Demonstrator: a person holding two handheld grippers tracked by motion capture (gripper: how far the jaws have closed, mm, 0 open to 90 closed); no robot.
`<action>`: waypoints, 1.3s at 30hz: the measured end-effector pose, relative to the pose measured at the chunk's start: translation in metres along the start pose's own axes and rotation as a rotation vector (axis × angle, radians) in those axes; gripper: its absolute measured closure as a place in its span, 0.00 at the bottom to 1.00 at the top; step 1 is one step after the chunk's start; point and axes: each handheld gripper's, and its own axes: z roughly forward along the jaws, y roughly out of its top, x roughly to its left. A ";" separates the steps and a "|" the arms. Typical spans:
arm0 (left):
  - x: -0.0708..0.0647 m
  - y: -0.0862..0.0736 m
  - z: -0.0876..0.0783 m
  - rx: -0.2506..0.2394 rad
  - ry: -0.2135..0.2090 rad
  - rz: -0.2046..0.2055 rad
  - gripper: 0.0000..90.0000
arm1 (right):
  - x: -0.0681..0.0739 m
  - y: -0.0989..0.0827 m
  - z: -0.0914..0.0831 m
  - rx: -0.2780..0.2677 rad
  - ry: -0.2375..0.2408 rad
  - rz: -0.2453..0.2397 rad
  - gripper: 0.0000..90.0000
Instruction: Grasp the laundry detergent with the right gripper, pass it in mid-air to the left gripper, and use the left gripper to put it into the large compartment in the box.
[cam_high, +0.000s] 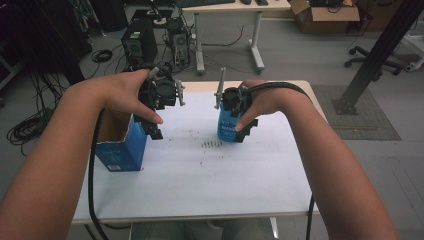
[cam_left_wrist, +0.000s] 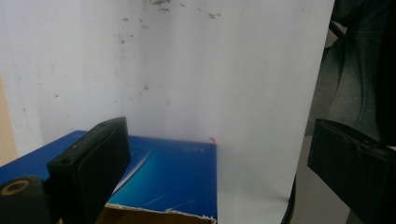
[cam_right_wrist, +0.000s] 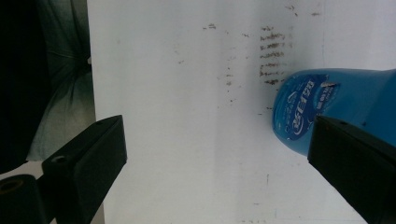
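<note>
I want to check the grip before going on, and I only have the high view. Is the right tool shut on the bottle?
Observer: No. The right gripper view shows the right tool wide open. The bottle is beside one jaw, and there is bare table in front of the other.
Operator: And the left tool, has it got the box?
Observer: No. In the left gripper view the left tool is open too. One jaw is over the box and the other is well clear of it.
</note>
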 end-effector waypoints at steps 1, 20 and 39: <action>0.000 0.000 0.000 0.002 0.000 0.001 0.07 | 0.000 0.000 0.000 0.002 -0.001 -0.004 0.05; -0.003 0.000 0.000 0.001 0.017 0.008 0.07 | 0.007 -0.011 0.002 -0.025 -0.016 -0.011 0.05; -0.001 0.004 0.003 0.012 0.021 -0.003 0.07 | 0.013 -0.094 0.000 -0.117 -0.092 0.073 0.05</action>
